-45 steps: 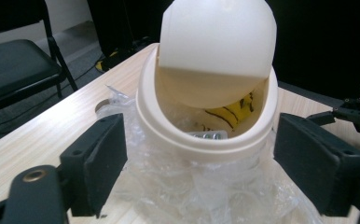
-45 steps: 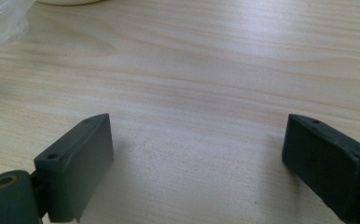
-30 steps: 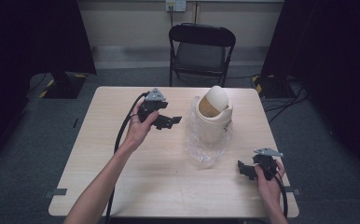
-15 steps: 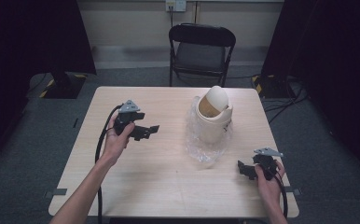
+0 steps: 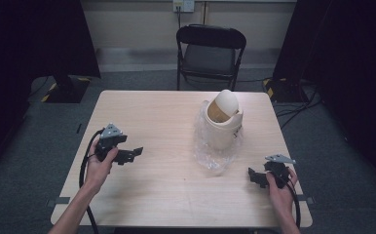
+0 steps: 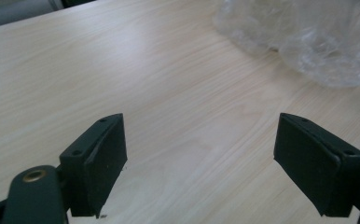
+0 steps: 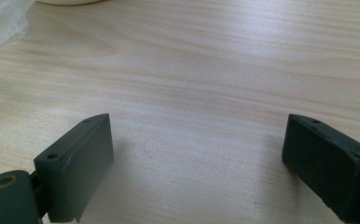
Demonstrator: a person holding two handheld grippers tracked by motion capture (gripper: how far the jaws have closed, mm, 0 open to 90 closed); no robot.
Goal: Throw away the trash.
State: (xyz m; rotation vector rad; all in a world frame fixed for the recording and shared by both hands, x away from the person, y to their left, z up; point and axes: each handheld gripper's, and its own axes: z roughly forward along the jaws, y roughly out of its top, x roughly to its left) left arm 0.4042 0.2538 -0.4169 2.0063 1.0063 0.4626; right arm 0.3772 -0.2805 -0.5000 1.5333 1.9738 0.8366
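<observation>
The bin (image 5: 223, 122) in its bag (image 5: 210, 156) is standing between both grippers, left (image 5: 136, 152) and right (image 5: 251, 174), well apart from their spread, empty fingers (image 6: 99, 163).

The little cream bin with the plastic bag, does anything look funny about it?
A bit. The small cream bin with a swing lid stands upright, but its clear plastic bag is outside it, bunched around the base and spread crumpled across the light wooden table instead of lining the inside. Nothing looks spilled or broken.
</observation>
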